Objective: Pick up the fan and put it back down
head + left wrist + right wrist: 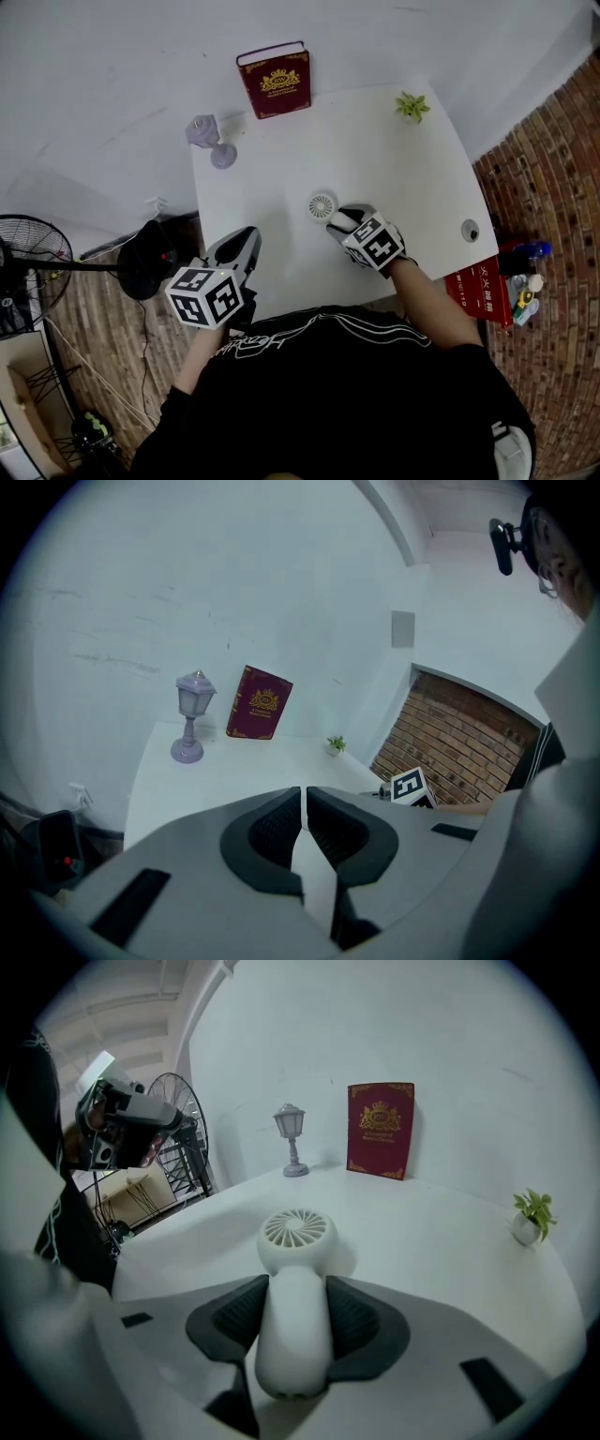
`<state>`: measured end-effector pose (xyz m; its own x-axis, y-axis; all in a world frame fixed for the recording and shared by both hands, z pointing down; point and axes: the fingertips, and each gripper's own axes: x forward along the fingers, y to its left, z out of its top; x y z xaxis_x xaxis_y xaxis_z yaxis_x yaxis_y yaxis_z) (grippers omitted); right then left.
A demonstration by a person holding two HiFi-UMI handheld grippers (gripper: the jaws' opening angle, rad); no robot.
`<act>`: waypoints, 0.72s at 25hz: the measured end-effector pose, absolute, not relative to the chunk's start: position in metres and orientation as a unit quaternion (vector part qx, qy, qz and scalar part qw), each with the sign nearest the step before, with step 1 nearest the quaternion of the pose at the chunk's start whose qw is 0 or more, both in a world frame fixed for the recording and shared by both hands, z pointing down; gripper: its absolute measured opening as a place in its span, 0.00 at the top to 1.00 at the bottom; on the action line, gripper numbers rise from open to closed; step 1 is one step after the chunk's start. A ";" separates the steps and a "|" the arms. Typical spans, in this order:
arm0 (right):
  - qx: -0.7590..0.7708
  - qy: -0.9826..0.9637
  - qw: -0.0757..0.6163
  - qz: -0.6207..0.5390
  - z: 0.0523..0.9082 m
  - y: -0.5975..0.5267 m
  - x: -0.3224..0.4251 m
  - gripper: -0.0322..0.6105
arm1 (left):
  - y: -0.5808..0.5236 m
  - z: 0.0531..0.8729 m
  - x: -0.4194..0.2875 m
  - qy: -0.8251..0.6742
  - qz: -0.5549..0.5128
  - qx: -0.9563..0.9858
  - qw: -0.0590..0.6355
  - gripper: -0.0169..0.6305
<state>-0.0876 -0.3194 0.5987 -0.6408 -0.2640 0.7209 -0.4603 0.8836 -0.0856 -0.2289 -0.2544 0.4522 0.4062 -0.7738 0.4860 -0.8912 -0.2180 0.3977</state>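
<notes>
**Kid A:** If the fan (322, 205) goes up, which tool lifts it?

**Kid B:** The right tool (337, 221). It pinches the handle (292, 1335). The fan lies on the desk (375, 150), its head (295, 1232) pointing away. The left tool (246, 239) is shut, empty and farther off.

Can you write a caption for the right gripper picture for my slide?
The right gripper shut on the white fan by its handle, lamp and red book behind.

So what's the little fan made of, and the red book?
The fan looks like smooth matte white plastic, going by its moulded grille. The book has a dark red cover with shiny gold print, perhaps leather-look or cloth; I can't tell which.
</notes>
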 end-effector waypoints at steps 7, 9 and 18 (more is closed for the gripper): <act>0.221 -0.909 0.327 0.131 0.560 -0.311 -0.086 0.65 | -0.244 0.444 -0.223 -0.535 0.087 0.780 0.311 0.91; 0.227 -0.914 0.313 0.127 0.545 -0.306 -0.084 0.65 | -0.241 0.441 -0.220 -0.534 0.085 0.782 0.309 0.91; 0.249 -0.931 0.230 0.134 0.478 -0.273 -0.057 0.65 | -0.216 0.428 -0.189 -0.526 0.073 0.793 0.298 0.91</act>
<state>-0.0569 -0.2731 0.4779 -0.7709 -0.4014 0.4945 -0.5246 0.8405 -0.1355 -0.1892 -0.2158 0.4281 0.4352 -0.7912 0.4297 -0.8782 -0.2680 0.3961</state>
